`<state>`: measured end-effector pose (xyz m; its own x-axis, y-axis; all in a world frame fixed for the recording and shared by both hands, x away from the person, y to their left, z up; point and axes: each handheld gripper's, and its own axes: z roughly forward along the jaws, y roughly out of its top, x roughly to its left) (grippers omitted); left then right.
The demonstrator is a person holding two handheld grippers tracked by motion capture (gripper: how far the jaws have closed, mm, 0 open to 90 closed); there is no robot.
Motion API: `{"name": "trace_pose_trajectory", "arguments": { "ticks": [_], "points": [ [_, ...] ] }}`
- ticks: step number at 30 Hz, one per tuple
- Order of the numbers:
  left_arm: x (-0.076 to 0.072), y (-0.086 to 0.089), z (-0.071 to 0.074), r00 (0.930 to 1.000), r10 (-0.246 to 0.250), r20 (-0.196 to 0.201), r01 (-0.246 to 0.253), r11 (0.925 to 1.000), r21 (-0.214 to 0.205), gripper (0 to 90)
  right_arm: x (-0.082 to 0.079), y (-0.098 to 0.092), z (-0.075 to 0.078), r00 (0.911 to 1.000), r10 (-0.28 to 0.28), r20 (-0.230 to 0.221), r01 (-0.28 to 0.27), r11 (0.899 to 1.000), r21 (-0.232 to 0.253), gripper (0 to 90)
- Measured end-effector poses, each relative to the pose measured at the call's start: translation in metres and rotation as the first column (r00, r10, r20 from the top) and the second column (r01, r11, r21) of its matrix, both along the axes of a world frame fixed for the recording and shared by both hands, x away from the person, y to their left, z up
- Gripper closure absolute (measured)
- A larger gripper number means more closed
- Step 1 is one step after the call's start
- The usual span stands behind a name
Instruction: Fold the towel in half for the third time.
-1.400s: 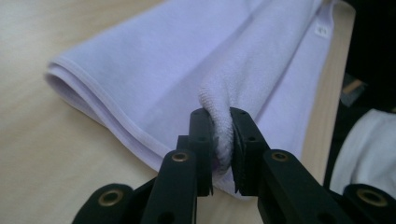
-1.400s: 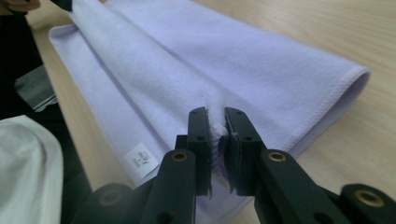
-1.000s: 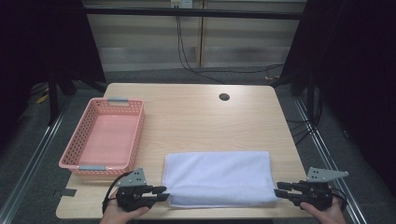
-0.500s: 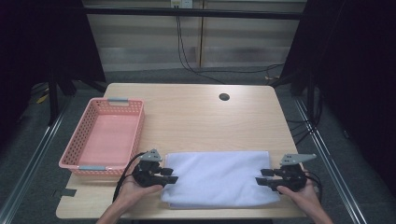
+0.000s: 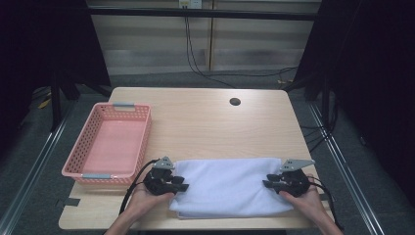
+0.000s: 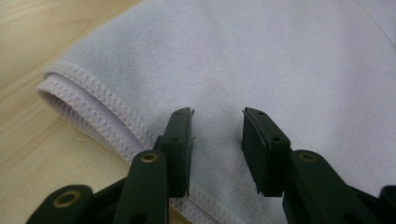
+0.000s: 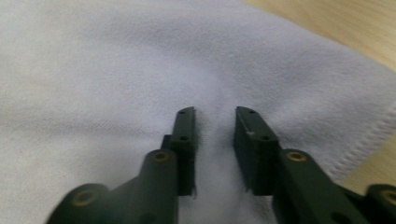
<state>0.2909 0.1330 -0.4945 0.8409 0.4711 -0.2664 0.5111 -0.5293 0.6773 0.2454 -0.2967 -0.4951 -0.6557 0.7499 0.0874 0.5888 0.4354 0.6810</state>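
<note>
My high view is evenly lit over the pale wooden table [image 5: 205, 122], darkness all around it. The folded white terry towel [image 7: 116, 70] looks soft and blurry in the right gripper view, sharper in the left.

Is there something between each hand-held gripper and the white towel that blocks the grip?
Nothing visible blocks it. The left hand-held gripper is already over the towel near its stitched left edge, and the right hand-held gripper is over the right end. The jaws of both have just been closing, with a ridge of cloth between them.
</note>
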Motion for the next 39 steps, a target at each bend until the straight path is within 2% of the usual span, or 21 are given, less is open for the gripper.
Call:
{"name": "trace_pose_trajectory", "arguments": {
  "ticks": [3,6,8,10,13,14,15,17,18,20,23,24,26,28,30,32,34,36,37,38,39],
  "points": [
    [0.004,-0.006,0.0,0.9999,-0.01,-0.001,0.01,0.9999,-0.004,63.0,0.003,-0.004,0.0,0.9998,-0.013,-0.016,0.013,1.0,0.021,77.5],
    [0.008,-0.016,-0.001,0.9999,-0.012,-0.002,0.012,0.9998,-0.014,62.9,0.005,-0.008,0.001,0.9993,-0.034,-0.017,0.034,0.999,0.003,77.4],
    [0.01,-0.024,-0.002,0.9998,-0.018,-0.002,0.018,0.9996,-0.02,61.7,0.007,-0.018,0.001,0.9981,-0.053,-0.033,0.053,0.998,0.016,77.4],
    [0.011,-0.033,-0.001,0.9996,-0.029,0.0,0.029,0.9995,-0.009,60.4,0.007,-0.026,0.0,0.9968,-0.075,-0.029,0.075,0.997,0.021,77.3],
    [0.014,-0.044,0.0,0.9993,-0.036,-0.003,0.036,0.9993,-0.002,59.5,0.004,-0.034,0.001,0.9945,-0.102,-0.023,0.102,0.995,-0.001,76.2],
    [0.014,-0.047,0.001,0.9996,-0.028,0.007,0.028,0.9994,0.02,59.6,0.003,-0.036,0.002,0.9941,-0.106,-0.025,0.106,0.994,-0.001,74.3],
    [0.015,-0.047,0.002,0.9991,-0.043,-0.003,0.043,0.999,0.013,59.3,0.002,-0.038,0.002,0.9942,-0.104,-0.028,0.104,0.994,0.008,70.4],
    [0.016,-0.044,0.004,0.9989,-0.04,-0.024,0.04,0.9992,-0.009,53.5,-0.002,-0.04,0.003,0.9943,-0.102,-0.031,0.103,0.994,0.037,60.7],
    [0.017,-0.042,0.007,0.9995,-0.026,-0.015,0.026,0.9996,-0.003,51.7,-0.003,-0.039,0.004,0.9941,-0.105,-0.025,0.106,0.994,0.037,56.8],
    [0.018,-0.037,0.012,0.9998,-0.006,-0.02,0.006,0.9998,-0.016,50.1,-0.011,-0.033,0.012,0.9959,-0.091,0.0,0.09,0.993,0.073,55.3],
    [0.023,-0.032,0.027,0.9991,0.03,0.028,-0.029,0.9984,-0.049,43.8,-0.022,-0.02,0.022,0.9981,-0.055,0.027,0.052,0.994,0.097,52.3],
    [0.025,-0.032,0.03,0.9987,0.036,0.036,-0.034,0.9985,-0.043,42.9,-0.026,-0.014,0.024,0.9987,-0.039,0.031,0.037,0.995,0.089,50.6],
    [0.03,-0.033,0.036,0.9968,0.053,0.059,-0.049,0.9971,-0.059,41.2,-0.03,0.0,0.025,0.9998,0.0,0.018,-0.002,0.996,0.09,48.4],
    [0.037,-0.035,0.039,0.997,0.049,0.059,-0.047,0.9979,-0.044,39.9,-0.03,0.014,0.024,0.9996,0.027,0.004,-0.027,0.994,0.104,45.6],
    [0.046,-0.036,0.04,0.9972,0.06,0.046,-0.057,0.9966,-0.059,38.9,-0.028,0.026,0.026,0.9991,0.043,0.005,-0.043,0.992,0.118,44.0],
    [0.054,-0.039,0.039,0.9975,0.053,0.047,-0.052,0.9983,-0.026,38.2,-0.024,0.035,0.028,0.9981,0.061,-0.002,-0.06,0.989,0.137,43.0],
    [0.064,-0.04,0.037,0.9982,0.055,0.026,-0.055,0.9985,-0.01,38.0,-0.019,0.05,0.029,0.9955,0.094,0.002,-0.094,0.986,0.139,41.7],
    [0.07,-0.037,0.037,0.9967,0.079,0.019,-0.078,0.9954,-0.056,36.9,-0.017,0.064,0.03,0.9931,0.118,0.001,-0.116,0.983,0.144,41.0],
    [0.072,-0.036,0.036,0.9954,0.095,0.013,-0.094,0.9935,-0.065,36.9,-0.017,0.073,0.031,0.99,0.141,0.0,-0.14,0.98,0.143,41.0],
    [0.073,-0.034,0.034,0.9948,0.101,0.014,-0.1,0.993,-0.063,36.5,-0.017,0.082,0.031,0.9867,0.162,0.003,-0.161,0.977,0.14,40.9],
    [0.073,-0.033,0.034,0.9947,0.1,0.024,-0.099,0.9941,-0.045,35.9,-0.016,0.095,0.032,0.9807,0.195,0.001,-0.193,0.97,0.151,40.6]
  ]
}}
